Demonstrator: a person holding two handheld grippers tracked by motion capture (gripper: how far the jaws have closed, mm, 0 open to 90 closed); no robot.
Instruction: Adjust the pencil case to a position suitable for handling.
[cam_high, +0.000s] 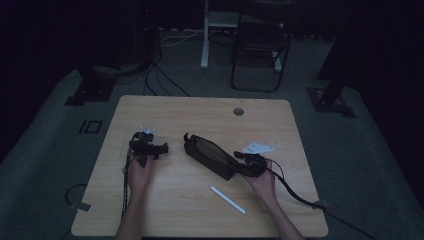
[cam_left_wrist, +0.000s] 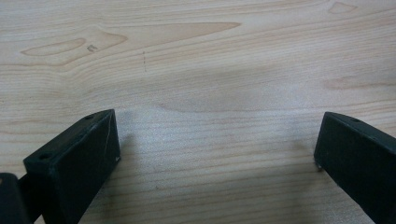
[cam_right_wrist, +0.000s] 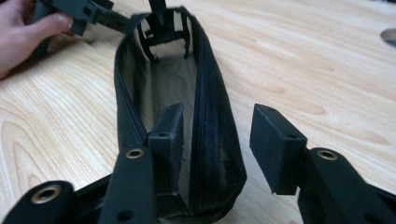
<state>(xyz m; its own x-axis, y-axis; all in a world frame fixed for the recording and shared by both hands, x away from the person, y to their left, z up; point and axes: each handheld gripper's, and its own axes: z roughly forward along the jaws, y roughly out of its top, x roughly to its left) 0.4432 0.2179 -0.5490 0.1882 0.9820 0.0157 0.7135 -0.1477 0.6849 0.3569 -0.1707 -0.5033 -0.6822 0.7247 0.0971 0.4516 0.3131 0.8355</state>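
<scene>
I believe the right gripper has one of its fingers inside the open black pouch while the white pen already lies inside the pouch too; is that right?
Not quite. The right gripper does have one of its fingers inside the open black pouch, but the white pen is not in it: the high view shows it lying on the table, apart from the pouch, nearer the person.

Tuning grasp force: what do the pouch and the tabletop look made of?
Pouch: looks like black woven fabric, matte; soft walls, fine weave and a zipper along the open edge. Tabletop: pale wood-grain, smooth with a slight sheen; could be laminate rather than solid wood.
</scene>
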